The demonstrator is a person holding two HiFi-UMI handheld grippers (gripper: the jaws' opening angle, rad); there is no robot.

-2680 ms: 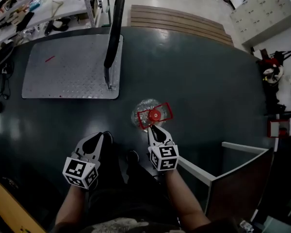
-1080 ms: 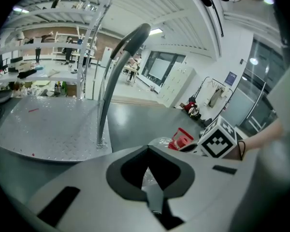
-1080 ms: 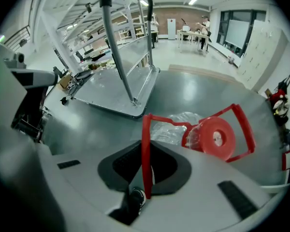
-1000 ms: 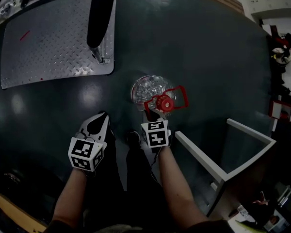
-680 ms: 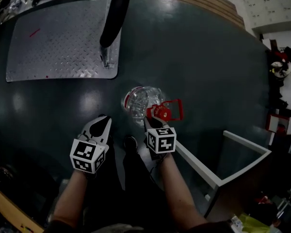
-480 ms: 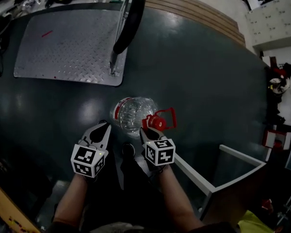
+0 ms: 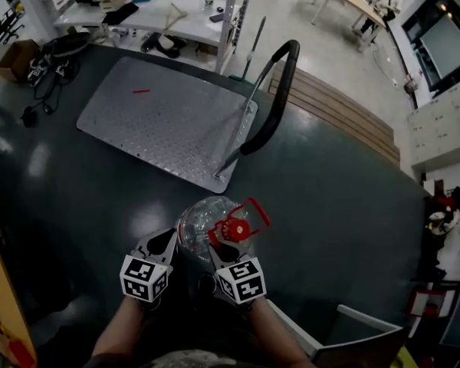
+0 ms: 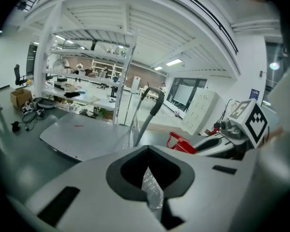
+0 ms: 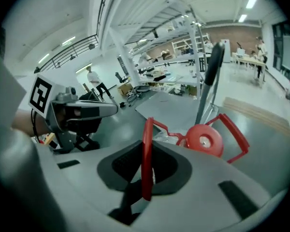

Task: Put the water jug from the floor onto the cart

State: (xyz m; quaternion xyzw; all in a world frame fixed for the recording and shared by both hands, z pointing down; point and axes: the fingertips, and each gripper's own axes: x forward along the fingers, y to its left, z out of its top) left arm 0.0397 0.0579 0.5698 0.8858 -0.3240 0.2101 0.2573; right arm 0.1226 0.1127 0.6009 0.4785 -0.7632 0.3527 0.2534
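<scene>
Your right gripper (image 7: 221,250) clamps only the jug's (image 7: 195,221) thin handle (image 9: 146,144); swing toward the cart (image 7: 161,121) and it may slip.

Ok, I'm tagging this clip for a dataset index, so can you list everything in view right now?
water jug: one, clear with red cap and handle, hanging from the right gripper
cart: one, grey tread-plate deck, black push handle, on the floor ahead
floor: dark grey-green
shelving: one white unit, cluttered, behind the cart
cardboard box: one, brown, far left
cables: black tangle, beside the box
wooden slats: pale brown, right of the cart's handle
lockers: white, far right
left gripper: grey, jaws together, at the jug's side
right gripper: grey, shut on the jug's handle
forearms: two, bottom edge
</scene>
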